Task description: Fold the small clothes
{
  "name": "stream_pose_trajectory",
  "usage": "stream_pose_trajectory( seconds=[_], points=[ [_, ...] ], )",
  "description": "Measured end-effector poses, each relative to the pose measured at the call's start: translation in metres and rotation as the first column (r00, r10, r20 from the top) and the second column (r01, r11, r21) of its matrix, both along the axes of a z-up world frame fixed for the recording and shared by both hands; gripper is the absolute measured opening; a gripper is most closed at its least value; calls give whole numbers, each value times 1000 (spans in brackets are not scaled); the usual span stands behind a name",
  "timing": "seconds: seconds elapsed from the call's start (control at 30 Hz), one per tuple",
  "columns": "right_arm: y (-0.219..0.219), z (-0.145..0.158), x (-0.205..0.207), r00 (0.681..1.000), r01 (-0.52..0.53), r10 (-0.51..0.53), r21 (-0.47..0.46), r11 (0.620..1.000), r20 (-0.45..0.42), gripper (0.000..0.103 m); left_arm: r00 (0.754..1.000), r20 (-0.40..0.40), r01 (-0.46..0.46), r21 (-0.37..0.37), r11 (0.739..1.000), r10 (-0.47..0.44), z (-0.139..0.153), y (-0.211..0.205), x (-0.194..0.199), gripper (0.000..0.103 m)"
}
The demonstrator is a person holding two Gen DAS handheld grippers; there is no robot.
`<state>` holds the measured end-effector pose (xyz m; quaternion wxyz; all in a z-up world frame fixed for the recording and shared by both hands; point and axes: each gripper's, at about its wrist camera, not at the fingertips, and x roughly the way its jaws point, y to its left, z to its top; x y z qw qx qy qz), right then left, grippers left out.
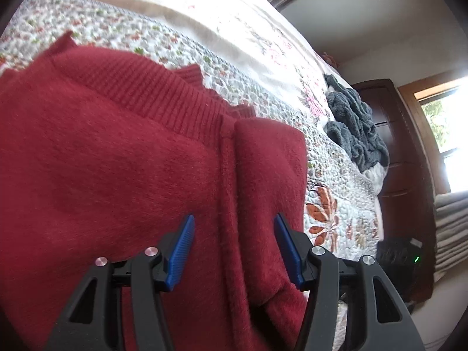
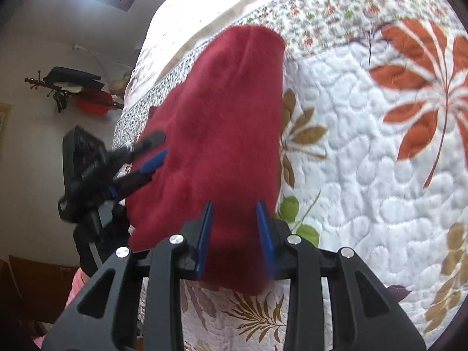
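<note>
A floral quilt (image 2: 365,152) is seen across the bed, filling the right half of the right wrist view and the upper centre of the left wrist view, with large orange leaves stitched at the upper right of the right wrist view. A crumpled grey towel (image 1: 355,122) is seen lying on the quilt at the right centre of the left wrist view, well apart from the task's garment, with dark wooden furniture (image 1: 400,152) behind it and a bright window (image 1: 444,134) at the far right edge. A black box with a green light (image 1: 399,256) is seen low at the right. The red sweater (image 1: 117,161) is spread on the quilt, filling the left and centre of the left wrist view; a ribbed band and scalloped trim are shown along its upper edge, a vertical seam runs down its middle, and a folded layer lies to the right of that seam. In the right wrist view the sweater (image 2: 222,134) is seen as a fuzzy, bunched mass in the centre. The left tool (image 1: 234,248) is held wide apart over the sweater near the seam, nothing being gripped; it also appears at the left centre of the right wrist view (image 2: 158,146), at the garment's edge. The right tool (image 2: 234,231) is parted to a middling width, with the sweater's lower edge lying between its blue pads (image 2: 204,237); whether the cloth is pinched cannot be told.
</note>
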<state>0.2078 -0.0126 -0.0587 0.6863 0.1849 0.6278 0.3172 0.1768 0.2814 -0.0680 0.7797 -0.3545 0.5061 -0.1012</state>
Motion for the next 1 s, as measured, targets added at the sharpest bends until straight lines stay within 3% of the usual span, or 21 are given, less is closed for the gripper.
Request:
stream_pose_trajectory(
  seconds=[0.23, 0.4, 0.47, 0.77, 1.0],
  points=[
    [-5, -19, -8, 1000, 15, -15, 23, 1000, -23, 31, 1000, -25, 17, -61, 998, -19, -13, -15, 16, 54],
    [-21, -19, -11, 1000, 13, -12, 19, 1000, -14, 31, 998, -27, 50, -64, 997, -52, -14, -30, 21, 20],
    [-24, -19, -13, 1000, 13, -12, 20, 1000, -12, 31, 999, -27, 46, -49, 998, -48, -14, -32, 20, 16],
    [-33, -1, -26, 999, 24, -25, 46, 999, 30, 31, 996, 93, 6, -40, 999, -2, 21, -25, 2, 13],
    [-29, 8, -37, 999, 4, -7, 56, 998, 54, 31, 988, 150, -31, 7, 999, 30, 52, 9, -8, 13]
  ],
)
